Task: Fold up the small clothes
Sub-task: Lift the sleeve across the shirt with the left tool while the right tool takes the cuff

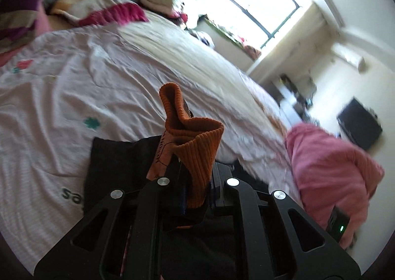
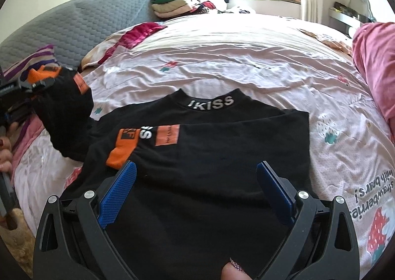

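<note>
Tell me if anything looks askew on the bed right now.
The black top is only half folded: one orange-cuffed sleeve lies across its chest, while the other sleeve is lifted off the pink bedsheet, its orange cuff pinched in the left gripper. Nothing looks damaged.

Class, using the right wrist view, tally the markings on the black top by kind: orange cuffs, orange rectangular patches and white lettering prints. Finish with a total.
Orange cuffs: 2
Orange rectangular patches: 2
White lettering prints: 2
Total: 6
</note>
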Motion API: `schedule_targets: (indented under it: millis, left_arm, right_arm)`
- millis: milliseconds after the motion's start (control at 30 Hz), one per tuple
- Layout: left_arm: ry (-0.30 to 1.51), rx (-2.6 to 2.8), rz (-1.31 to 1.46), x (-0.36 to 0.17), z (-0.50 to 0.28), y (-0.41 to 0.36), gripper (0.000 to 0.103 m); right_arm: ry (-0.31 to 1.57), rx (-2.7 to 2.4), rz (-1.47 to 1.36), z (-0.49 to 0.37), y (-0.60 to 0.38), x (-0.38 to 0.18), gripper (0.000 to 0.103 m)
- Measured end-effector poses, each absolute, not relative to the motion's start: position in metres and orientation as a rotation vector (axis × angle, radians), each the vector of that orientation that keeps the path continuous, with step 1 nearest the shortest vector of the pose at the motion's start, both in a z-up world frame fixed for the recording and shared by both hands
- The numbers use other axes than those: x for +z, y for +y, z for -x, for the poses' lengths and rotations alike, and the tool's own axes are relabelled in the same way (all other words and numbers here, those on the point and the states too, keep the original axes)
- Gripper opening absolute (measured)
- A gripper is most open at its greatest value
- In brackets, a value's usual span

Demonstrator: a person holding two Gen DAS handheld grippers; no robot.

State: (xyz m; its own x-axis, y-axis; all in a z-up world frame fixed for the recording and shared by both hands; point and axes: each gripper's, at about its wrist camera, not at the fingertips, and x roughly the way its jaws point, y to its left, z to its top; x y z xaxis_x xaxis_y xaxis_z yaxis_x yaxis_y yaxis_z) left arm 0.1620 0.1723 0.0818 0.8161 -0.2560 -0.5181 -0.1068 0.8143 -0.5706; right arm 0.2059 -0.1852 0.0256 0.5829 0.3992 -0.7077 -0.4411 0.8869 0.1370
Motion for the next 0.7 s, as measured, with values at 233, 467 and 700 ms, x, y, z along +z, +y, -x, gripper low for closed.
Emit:
schedule_targets:
  millis: [233, 467, 700]
  left_arm:
    - [0.689, -0.174, 0.551, 0.062, -0.178, 0.138, 0.006]
    - [0.765, -0.254, 0.513, 0.037, -0.195, 0.107, 0.006]
    - [0.850, -0.328, 0.522, 0.010, -0.209, 0.088, 0.016]
  right_arm:
    - [0.805, 0.453, 0.012, -0.216, -0.203, 0.028, 0.097]
    - [0.808, 0.424, -0.018, -0.226, -0.217, 0.028, 0.097]
    - [0.814, 0.396, -0.060, -0.235, -0.231, 0.027, 0.097]
